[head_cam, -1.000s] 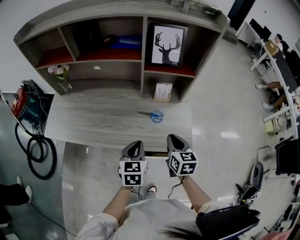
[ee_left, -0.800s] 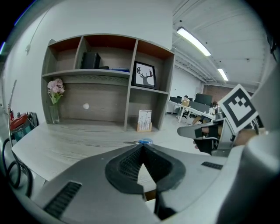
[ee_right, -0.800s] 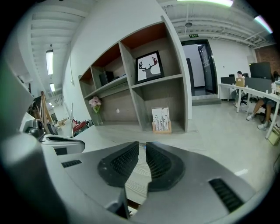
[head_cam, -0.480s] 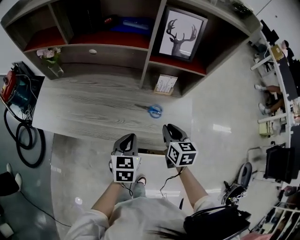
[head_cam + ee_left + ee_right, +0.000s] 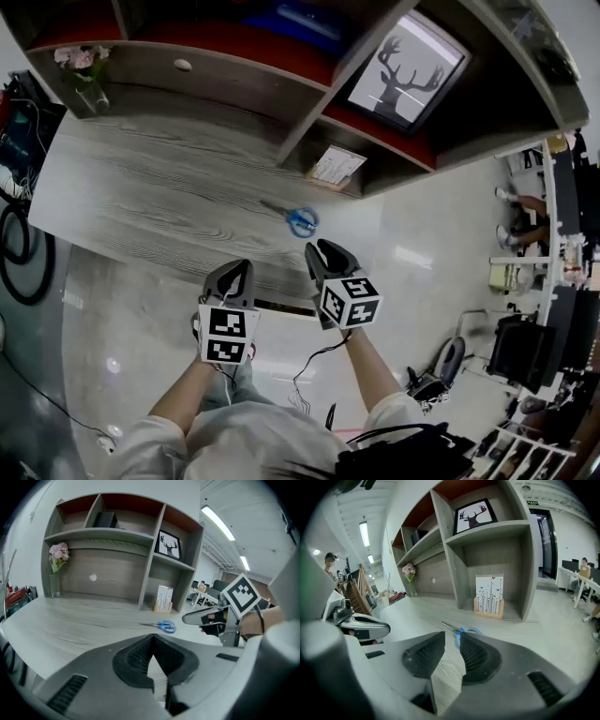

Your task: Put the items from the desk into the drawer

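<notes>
Brings the right gripper (image 5: 319, 253) nearer the blue-handled scissors (image 5: 300, 221) than a second ago, jaws just opening, nothing between. Holds the left gripper (image 5: 234, 272) alongside, closed and empty. Leaves scissors flat on the desk (image 5: 141, 197).

I see a deer picture (image 5: 405, 73) up on the big gray shelf (image 5: 246, 89). Pink flowers (image 5: 79, 56) stand in a glass vase (image 5: 97, 97). A small card with drawn plants (image 5: 337, 167) stands under the picture.
</notes>
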Available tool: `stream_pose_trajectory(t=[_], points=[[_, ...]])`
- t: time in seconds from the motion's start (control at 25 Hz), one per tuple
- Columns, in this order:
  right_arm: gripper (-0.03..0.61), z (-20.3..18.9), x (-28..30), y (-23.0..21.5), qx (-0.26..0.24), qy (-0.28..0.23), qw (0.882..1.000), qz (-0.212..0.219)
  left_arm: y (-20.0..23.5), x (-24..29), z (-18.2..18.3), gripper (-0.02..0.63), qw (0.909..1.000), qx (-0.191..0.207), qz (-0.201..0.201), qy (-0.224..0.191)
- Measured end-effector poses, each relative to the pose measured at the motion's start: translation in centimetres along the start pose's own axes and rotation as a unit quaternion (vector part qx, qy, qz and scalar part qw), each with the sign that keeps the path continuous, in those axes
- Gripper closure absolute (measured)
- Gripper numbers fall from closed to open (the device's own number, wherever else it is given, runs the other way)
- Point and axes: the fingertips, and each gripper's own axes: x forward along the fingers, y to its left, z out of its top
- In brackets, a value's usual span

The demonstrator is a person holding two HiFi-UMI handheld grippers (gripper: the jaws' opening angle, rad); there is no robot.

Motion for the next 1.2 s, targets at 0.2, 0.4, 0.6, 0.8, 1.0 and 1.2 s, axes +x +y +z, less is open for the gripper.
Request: stream_pose_trajectory(t=[0.2, 0.4, 0.6, 0.8, 1.0, 1.2], points=[[0.478, 0.1, 2.5, -0.4, -0.048, 0.024, 0.999, 0.005, 0.2, 1.6, -2.0, 0.617, 0.9997, -0.014, -0.014, 0.011], [0.477, 0.3, 4.6, -1.5, -0.091, 0.047, 0.995, 0.009, 1.1, 2.8, -2.9, 0.617, 0.9993, -0.028, -0.018, 0.019], [0.474, -0.5, 6.4, -2.1, -0.129, 0.08, 0.988, 0.023, 2.2, 3.8, -3.2, 0.617, 0.999, -0.034, -0.019, 0.023], [0.468, -1.3, 7.5, -2.4, -0.148, 0.103, 0.983, 0.033, 3.0, 4.5, -3.4, 0.617, 0.9986, -0.039, -0.021, 0.027], [0.468, -1.6, 8.4, -2.8, -0.166, 0.115, 0.979, 0.032, 3.5, 5.0, -3.8, 0.617, 0.9983, -0.043, -0.025, 0.031], [0.465, -2.2, 8.8, -3.0, -0.183, 0.128, 0.974, 0.036, 4.0, 5.4, -4.1, 0.617, 0.9981, -0.045, -0.025, 0.034]])
